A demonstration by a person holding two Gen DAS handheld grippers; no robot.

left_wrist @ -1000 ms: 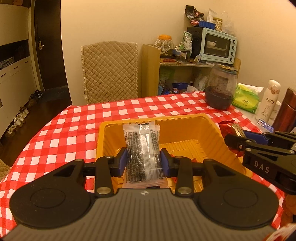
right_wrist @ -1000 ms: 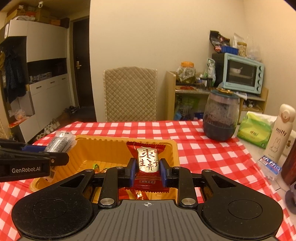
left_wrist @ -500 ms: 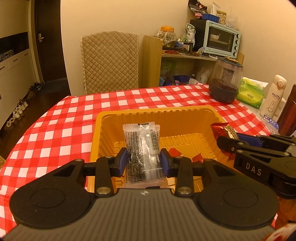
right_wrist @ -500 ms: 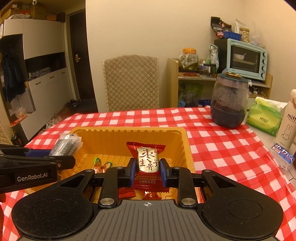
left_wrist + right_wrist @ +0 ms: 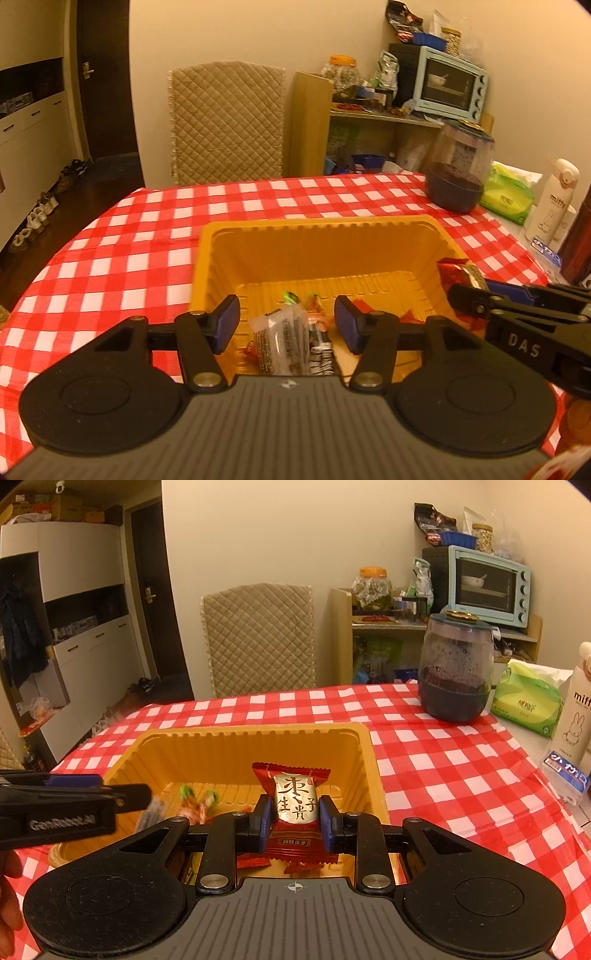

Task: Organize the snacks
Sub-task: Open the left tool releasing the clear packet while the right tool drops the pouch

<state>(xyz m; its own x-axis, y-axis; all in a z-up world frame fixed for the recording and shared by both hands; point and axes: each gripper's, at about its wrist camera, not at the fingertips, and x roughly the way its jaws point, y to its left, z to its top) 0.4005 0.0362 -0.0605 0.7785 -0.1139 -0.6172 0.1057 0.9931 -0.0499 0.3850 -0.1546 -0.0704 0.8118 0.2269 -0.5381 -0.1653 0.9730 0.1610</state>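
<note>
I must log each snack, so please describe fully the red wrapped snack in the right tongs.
The red glossy plastic snack packet has a gold centre panel with dark Chinese characters and crimped ends. It stands upright, pinched at its lower half between the blue pads of the right tongs, above the orange plastic tray.

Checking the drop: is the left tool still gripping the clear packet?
No, the left tool is open, and the clear packet lies loose in the yellow tray.
</note>
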